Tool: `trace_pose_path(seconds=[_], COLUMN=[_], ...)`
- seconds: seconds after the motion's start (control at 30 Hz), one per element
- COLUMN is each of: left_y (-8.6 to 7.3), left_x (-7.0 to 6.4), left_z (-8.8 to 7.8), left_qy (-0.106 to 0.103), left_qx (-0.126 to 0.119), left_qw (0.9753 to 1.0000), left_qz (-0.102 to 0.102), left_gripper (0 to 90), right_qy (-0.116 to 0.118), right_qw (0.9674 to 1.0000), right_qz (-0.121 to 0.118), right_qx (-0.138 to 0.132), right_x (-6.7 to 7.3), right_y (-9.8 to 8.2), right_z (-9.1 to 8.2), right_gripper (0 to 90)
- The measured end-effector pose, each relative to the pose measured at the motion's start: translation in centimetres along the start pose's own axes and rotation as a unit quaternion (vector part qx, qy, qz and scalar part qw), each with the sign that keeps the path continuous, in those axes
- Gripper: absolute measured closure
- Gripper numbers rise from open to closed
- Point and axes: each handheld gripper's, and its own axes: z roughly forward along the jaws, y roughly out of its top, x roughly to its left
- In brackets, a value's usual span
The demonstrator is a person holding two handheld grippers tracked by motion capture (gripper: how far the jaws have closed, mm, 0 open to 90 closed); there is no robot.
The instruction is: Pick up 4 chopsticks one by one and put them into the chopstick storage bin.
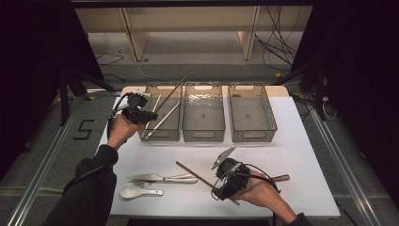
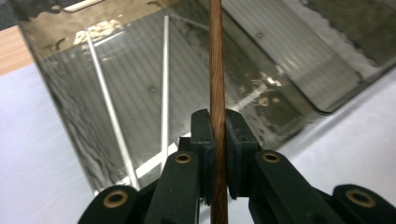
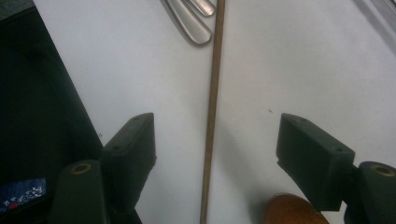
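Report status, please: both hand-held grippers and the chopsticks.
Left hand-held gripper shut on wooden chopstick, above left bin. Right hand-held gripper open, straddling second chopstick on table. Nothing in the way.

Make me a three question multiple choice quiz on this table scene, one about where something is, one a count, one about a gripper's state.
1. Where is the brown chopstick that the left gripper holds?
A. Over the leftmost bin
B. Flat in the rightmost bin
C. On the floor

2. How many clear bins stand in the row on the table?
A. Two
B. Three
C. Five

3. How do the fingers of the right gripper stand?
A. Clamped on the spoon
C. Clamped on a knife
B. Wide apart, with a second chopstick lying on the table between them

Answers: 1 A, the left gripper view shows it upright between the fingers in front of that bin. 2 B, the high view shows three side by side. 3 B, the right gripper view shows a gap on both sides of the stick.
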Motion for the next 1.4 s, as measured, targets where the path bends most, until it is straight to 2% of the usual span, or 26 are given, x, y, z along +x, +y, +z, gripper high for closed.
trace_pose_path(seconds=[0.23,0.47,0.77,0.9,0.97,1.03,1.13,1.23,1.3,1.33,1.4], left_y=[-0.2,-0.2,-0.1,-0.2,-0.3,-0.2,-0.2,-0.2,-0.4,-0.5,-0.7], left_x=[1.4,2.3,2.7,2.8,2.8,2.8,2.7,2.5,2.2,1.9,1.3], left_z=[1.2,1.9,2.9,3.1,3.2,3.0,2.6,1.7,1.0,0.6,-0.1], left_qy=[0.008,0.021,0.032,0.027,0.03,0.034,0.028,0.006,-0.01,-0.015,-0.024], left_qx=[0.013,0.023,0.04,0.041,0.036,0.034,0.024,0.006,-0.001,-0.004,-0.009], left_qw=[0.9995,0.9988,0.9974,0.9969,0.9971,0.997,0.9974,0.9974,0.9979,0.9981,0.9984], left_qz=[-0.026,-0.036,-0.051,-0.061,-0.06,-0.061,-0.062,-0.072,-0.064,-0.06,-0.051], left_gripper=[83.2,83.1,82.9,82.5,81.3,71.4,65.8,50.2,44.7,41.5,35.3], right_qy=[0.003,0.004,0.008,0.009,0.01,0.01,0.009,0.007,0.007,0.005,0.006], right_qw=[1.0,0.9999,0.9999,0.9999,0.9998,0.9999,0.9999,0.9999,0.9999,1.0,0.9999], right_qz=[-0.009,-0.009,-0.011,-0.012,-0.014,-0.013,-0.013,-0.007,-0.008,0.0,-0.008], right_qx=[0.002,0.003,0.003,0.002,0.002,0.003,0.003,0.002,0.003,0.001,0.005], right_x=[0.0,0.0,0.0,0.1,0.0,0.1,0.1,0.0,-0.1,0.0,-0.1], right_y=[0.0,0.0,0.0,0.0,0.0,0.0,0.0,-0.1,-0.1,0.0,0.0], right_z=[0.1,0.1,0.2,0.2,0.2,0.2,0.1,0.1,0.1,0.1,0.1], right_gripper=[29.2,29.2,29.2,29.2,29.2,29.2,29.2,29.2,29.2,29.2,29.2])
